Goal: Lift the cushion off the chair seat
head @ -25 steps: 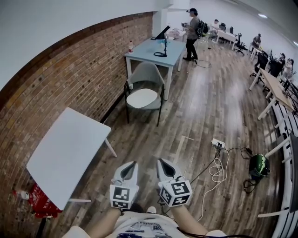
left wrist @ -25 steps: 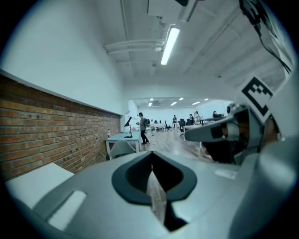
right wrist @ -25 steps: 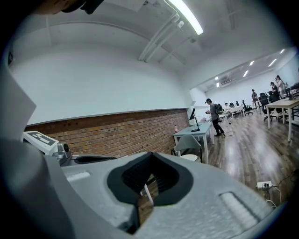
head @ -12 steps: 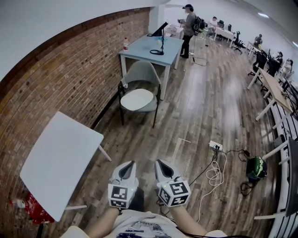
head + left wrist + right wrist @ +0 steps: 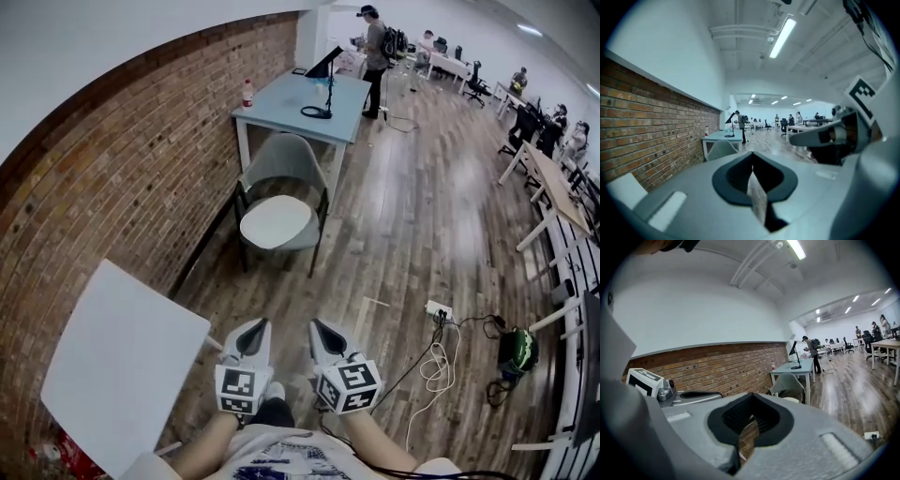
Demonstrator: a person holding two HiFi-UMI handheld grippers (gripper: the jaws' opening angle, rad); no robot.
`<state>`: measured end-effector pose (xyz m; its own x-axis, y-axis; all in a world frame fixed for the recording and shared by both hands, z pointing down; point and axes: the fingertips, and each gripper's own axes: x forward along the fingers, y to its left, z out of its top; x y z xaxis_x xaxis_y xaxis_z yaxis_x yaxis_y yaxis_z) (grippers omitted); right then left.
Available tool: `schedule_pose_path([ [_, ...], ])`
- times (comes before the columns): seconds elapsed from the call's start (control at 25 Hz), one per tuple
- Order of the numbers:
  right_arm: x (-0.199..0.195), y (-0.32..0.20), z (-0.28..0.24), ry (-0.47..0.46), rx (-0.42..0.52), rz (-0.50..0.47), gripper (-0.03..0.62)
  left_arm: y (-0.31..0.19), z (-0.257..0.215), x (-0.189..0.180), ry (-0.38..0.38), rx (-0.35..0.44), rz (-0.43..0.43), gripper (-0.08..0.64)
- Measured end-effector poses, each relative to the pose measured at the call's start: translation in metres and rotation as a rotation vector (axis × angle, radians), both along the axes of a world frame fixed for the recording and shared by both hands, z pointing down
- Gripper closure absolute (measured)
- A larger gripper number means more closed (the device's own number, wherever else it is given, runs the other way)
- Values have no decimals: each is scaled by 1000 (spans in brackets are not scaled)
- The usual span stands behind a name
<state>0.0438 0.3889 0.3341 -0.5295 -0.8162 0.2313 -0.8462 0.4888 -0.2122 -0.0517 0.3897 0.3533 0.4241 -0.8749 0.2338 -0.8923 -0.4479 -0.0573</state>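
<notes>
A grey shell chair [image 5: 281, 167] stands by the brick wall, with a round white cushion [image 5: 275, 220] lying on its seat. Both grippers are held low in front of me, well short of the chair. My left gripper [image 5: 254, 326] is shut and empty; my right gripper [image 5: 318, 327] beside it is also shut and empty. In the left gripper view the chair [image 5: 720, 149] is small, beyond the shut left gripper [image 5: 752, 168]. In the right gripper view the chair [image 5: 787, 382] and the cushion [image 5: 791, 400] lie past the shut right gripper [image 5: 749, 416].
A light blue table [image 5: 281, 109] with a bottle [image 5: 247, 93] and a black lamp stands behind the chair. A white table [image 5: 112, 361] is near on my left. A power strip with cables [image 5: 439, 312] and a green object [image 5: 518, 349] lie on the floor at right. People stand far back.
Both grippers and my view have moved forward over the wooden floor toward the chair, which now sits lower and larger in the head view. The white table has slid closer on the left. Jaws unchanged.
</notes>
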Motion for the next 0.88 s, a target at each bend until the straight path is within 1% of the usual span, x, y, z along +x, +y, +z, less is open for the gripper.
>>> schedule_pose_path([
  [0.24, -47, -80, -1, 7, -3, -26, 594, -79, -1, -40, 7, -2, -7, 569],
  [0.4, -68, -122, -4, 8, 4, -22, 594, -121, -4, -63, 11, 6, -7, 569],
  [0.64, -72, -163, 4, 20, -24, 7, 594, -161, 4, -77, 36, -19, -5, 569],
  [0.8, -68, -184, 9, 21, -38, 24, 594, -182, 16, -79, 49, -34, -7, 569],
  [0.88, -65, -195, 12, 17, -45, 32, 594, -192, 15, -77, 42, -33, 1, 569],
])
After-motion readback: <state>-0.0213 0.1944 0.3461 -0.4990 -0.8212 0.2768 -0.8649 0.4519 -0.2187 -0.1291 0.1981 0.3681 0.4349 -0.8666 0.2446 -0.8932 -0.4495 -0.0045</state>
